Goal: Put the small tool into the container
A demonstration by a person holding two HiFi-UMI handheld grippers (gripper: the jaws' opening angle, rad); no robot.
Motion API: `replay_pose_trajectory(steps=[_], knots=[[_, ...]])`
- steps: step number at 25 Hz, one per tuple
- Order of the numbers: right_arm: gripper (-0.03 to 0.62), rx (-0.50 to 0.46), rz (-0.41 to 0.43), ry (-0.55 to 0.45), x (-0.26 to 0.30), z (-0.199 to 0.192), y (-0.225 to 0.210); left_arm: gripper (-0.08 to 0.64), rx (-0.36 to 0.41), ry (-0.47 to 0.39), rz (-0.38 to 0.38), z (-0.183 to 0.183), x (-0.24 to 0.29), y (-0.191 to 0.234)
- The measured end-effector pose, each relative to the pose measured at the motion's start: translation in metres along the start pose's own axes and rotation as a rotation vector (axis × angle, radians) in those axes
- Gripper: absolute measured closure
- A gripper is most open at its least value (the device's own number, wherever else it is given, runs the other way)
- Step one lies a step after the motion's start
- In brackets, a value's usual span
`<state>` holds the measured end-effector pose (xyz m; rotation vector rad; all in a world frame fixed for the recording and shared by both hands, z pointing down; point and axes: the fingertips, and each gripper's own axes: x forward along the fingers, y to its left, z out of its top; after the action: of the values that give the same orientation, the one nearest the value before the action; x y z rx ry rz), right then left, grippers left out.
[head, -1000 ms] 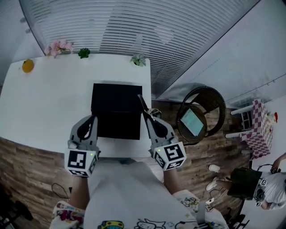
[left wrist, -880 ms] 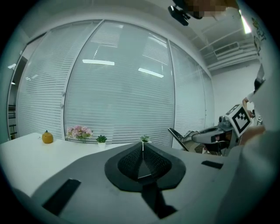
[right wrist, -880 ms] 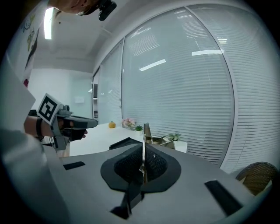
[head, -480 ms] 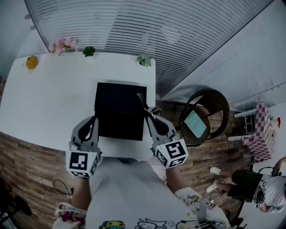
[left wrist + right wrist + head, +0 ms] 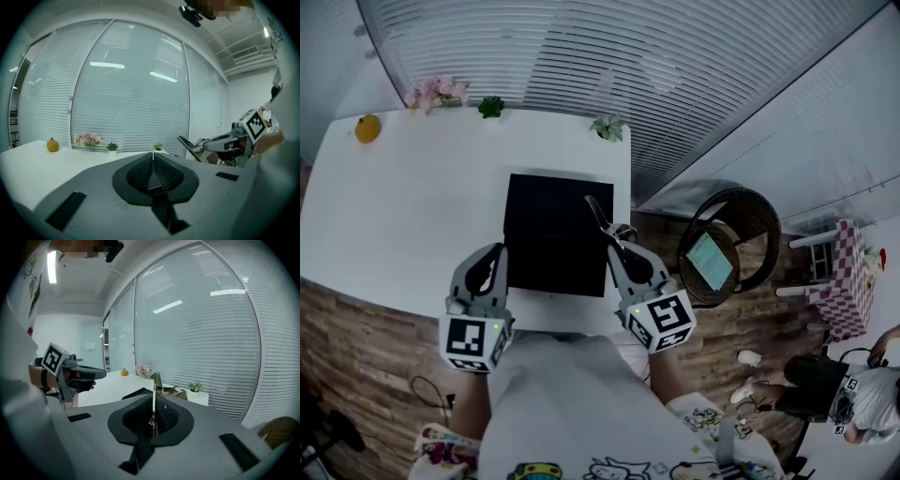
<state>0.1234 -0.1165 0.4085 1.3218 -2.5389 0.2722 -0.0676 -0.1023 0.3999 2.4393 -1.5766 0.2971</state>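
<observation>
The tool (image 5: 155, 380) looks glossy metal, container (image 5: 548, 234) matt black.

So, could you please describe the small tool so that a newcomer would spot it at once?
Find the white table, then the black container on it. At the container's right side the right gripper is shut on the small tool, a thin, shiny metal strip jutting past its jaws. The left gripper beside it holds nothing.

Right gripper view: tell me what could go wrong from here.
1. The tool sticks out far past the shut right gripper and is pinched only at one end, so it may pivot or slip.
2. It hangs by the right side of the container, near the edge of the table. Released there, it could miss and drop off.
</observation>
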Motion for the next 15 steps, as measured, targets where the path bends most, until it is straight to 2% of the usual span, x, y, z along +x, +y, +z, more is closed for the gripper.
replay_pose_trajectory(steps=[4, 10, 15], knots=[[0.591, 0.001, 0.022, 0.018, 0.005, -0.001, 0.008, 0.551, -0.005, -0.003, -0.004, -0.002, -0.001, 0.003], [0.591, 0.003, 0.065, 0.050, 0.014, -0.006, 0.023, 0.551, -0.010, 0.040, -0.012, -0.006, -0.005, 0.005], [0.591, 0.007, 0.108, 0.085, 0.025, -0.014, 0.034, 0.551, -0.017, 0.016, -0.011, -0.012, -0.005, 0.008]])
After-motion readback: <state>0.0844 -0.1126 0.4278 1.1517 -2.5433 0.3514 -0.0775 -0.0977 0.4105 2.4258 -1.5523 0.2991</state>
